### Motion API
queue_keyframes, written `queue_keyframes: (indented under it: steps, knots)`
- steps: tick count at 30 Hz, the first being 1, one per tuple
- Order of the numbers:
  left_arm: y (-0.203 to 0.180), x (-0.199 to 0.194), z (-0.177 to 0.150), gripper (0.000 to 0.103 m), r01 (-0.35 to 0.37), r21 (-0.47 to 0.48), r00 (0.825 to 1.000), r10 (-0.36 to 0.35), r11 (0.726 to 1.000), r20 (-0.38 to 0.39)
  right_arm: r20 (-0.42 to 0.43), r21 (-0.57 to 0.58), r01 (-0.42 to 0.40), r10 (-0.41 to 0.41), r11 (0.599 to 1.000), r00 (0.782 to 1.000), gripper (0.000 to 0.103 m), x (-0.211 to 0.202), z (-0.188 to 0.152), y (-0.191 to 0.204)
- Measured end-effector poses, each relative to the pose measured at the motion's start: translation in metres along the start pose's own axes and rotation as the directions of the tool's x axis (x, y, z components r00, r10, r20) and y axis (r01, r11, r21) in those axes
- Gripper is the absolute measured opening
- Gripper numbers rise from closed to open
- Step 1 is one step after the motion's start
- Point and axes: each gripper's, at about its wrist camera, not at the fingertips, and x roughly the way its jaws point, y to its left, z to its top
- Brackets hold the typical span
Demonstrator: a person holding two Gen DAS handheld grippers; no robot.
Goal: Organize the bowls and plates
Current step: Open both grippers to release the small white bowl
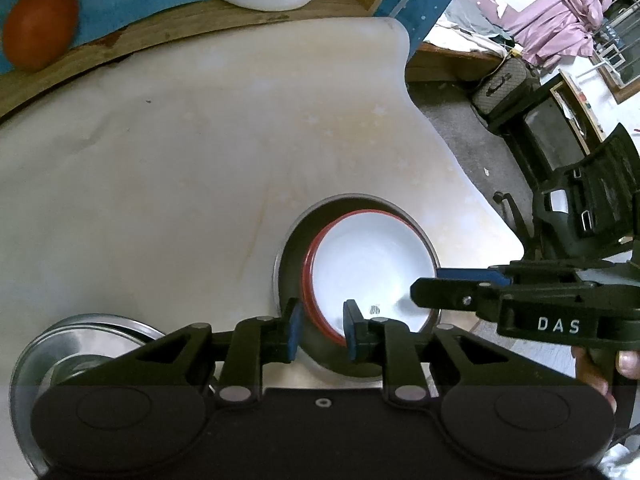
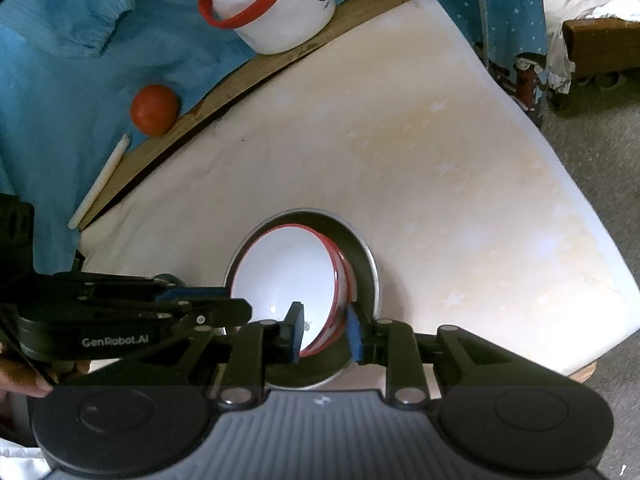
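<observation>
While both grippers hang over one nested stack, the scene reads so:
Bowl: white bowl (image 1: 372,276) with red rim sits tilted inside a steel bowl (image 1: 290,264) on the cream mat (image 1: 180,168), near its right edge.
Left gripper (image 1: 322,330): fingers slightly apart, straddling the near left rim of the white bowl; the blue pads stand clear of it.
Right gripper (image 2: 326,332): fingers slightly apart astride the near right rim; whether the pads touch cannot be told.
Writing: "DAS" on the right gripper's body, "GenRobot.AI" on the left gripper's body.
Plate: steel plate (image 1: 80,344) lies near left.
Far side: tomato (image 2: 154,110) and white jar (image 2: 280,8) with a partly readable printed label.
</observation>
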Motion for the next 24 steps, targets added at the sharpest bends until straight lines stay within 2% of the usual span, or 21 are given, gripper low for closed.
queue_keyframes:
  steps: [3, 7, 10, 12, 13, 14, 18, 20, 21, 24]
  knots:
    - [0.002, -0.008, -0.002, 0.029, -0.007, -0.003, 1.0, 0.007, 1.0, 0.023, 0.019, 0.002, 0.011, -0.011, 1.0, 1.0, 0.03, -0.006, -0.001, 0.001]
    - [0.009, -0.02, -0.003, 0.035, -0.015, -0.023, 0.998, 0.017, 1.0, 0.057, 0.048, -0.001, 0.028, -0.028, 1.0, 0.998, 0.039, -0.015, 0.0, 0.001]
    - [0.015, -0.028, -0.004, 0.046, -0.023, -0.05, 0.995, 0.028, 0.998, 0.093, 0.066, -0.005, 0.04, -0.039, 0.999, 0.997, 0.05, -0.02, 0.001, 0.0]
    - [0.02, -0.033, -0.004, 0.058, -0.03, -0.067, 0.993, 0.037, 0.997, 0.113, 0.078, -0.006, 0.047, -0.046, 0.999, 0.996, 0.056, -0.023, 0.002, 0.0]
    - [0.022, -0.035, -0.004, 0.06, -0.035, -0.073, 0.992, 0.043, 0.997, 0.121, 0.084, -0.007, 0.047, -0.046, 0.999, 0.995, 0.062, -0.025, 0.002, 0.0]
    - [0.024, -0.037, -0.003, 0.066, -0.039, -0.08, 0.99, 0.049, 0.996, 0.129, 0.089, -0.008, 0.047, -0.047, 0.999, 0.995, 0.067, -0.026, 0.002, 0.0]
    - [0.033, -0.044, -0.003, 0.086, -0.042, -0.106, 0.986, 0.058, 0.993, 0.155, 0.112, -0.017, 0.06, -0.058, 0.998, 0.992, 0.077, -0.031, 0.004, 0.0]
    - [0.038, -0.046, -0.004, 0.097, -0.039, -0.121, 0.985, 0.058, 0.992, 0.161, 0.123, -0.016, 0.065, -0.063, 0.998, 0.99, 0.089, -0.033, 0.005, 0.0]
    - [0.039, -0.047, -0.005, 0.102, -0.042, -0.124, 0.985, 0.062, 0.991, 0.162, 0.13, -0.014, 0.064, -0.062, 0.998, 0.99, 0.092, -0.035, 0.005, -0.001]
    - [0.041, -0.049, -0.007, 0.102, -0.057, -0.128, 0.983, 0.078, 0.99, 0.164, 0.144, -0.001, 0.066, -0.065, 0.998, 0.987, 0.099, -0.039, 0.007, -0.003]
